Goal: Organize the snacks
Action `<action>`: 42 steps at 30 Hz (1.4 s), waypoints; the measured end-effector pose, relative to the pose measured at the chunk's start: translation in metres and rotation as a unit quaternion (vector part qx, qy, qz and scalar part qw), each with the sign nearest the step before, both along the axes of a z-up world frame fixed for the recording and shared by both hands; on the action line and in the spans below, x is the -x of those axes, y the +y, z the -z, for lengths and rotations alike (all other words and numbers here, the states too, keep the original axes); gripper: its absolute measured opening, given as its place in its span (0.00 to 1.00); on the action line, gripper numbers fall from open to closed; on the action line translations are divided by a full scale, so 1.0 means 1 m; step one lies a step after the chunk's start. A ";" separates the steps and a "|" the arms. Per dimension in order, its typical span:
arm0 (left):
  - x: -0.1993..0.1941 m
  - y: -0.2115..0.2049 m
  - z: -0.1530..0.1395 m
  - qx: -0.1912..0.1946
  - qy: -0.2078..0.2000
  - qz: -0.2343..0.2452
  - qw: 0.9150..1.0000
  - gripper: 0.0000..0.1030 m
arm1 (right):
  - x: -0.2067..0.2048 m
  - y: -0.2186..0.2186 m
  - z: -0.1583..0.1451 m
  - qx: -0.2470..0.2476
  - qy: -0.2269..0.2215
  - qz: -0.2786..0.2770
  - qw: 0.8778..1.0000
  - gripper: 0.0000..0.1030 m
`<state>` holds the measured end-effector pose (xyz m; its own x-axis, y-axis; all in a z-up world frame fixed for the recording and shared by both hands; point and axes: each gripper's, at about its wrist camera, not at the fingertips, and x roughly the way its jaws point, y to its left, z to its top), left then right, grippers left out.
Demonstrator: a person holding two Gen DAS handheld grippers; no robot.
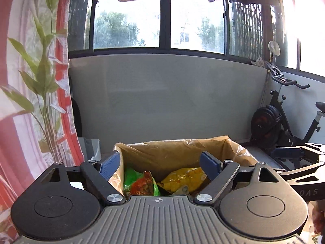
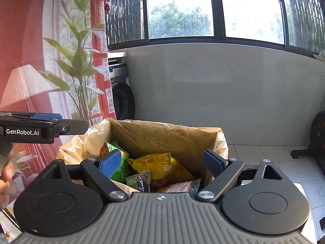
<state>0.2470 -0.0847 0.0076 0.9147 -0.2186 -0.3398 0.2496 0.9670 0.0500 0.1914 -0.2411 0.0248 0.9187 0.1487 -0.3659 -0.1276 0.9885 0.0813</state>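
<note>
We hold both claws wide apart and empty above the lined box (image 2: 219, 142): left claw (image 1: 160, 164), right claw (image 2: 162, 162). The snack packets lie inside it, a yellow packet (image 2: 160, 166) beside a green packet (image 2: 119, 168)

green, yellow and red snack packets (image 2: 154, 166) lie jumbled, perhaps overlapping, inside the brown-lined bin (image 2: 162, 134).
</note>
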 end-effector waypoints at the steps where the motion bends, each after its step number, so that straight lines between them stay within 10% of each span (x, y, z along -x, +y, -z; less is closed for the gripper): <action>1: 0.007 0.003 -0.006 0.001 -0.009 -0.004 1.000 0.85 | 0.007 0.000 -0.004 -0.002 -0.003 0.002 1.000 0.91; 22: 0.134 0.036 -0.063 0.029 -0.054 -0.039 0.997 0.88 | 0.135 0.029 -0.059 0.001 -0.052 0.097 0.994 1.00; 42: 0.139 0.036 -0.060 0.028 -0.052 -0.039 0.997 0.87 | 0.146 0.023 -0.057 -0.008 -0.045 0.114 0.992 1.00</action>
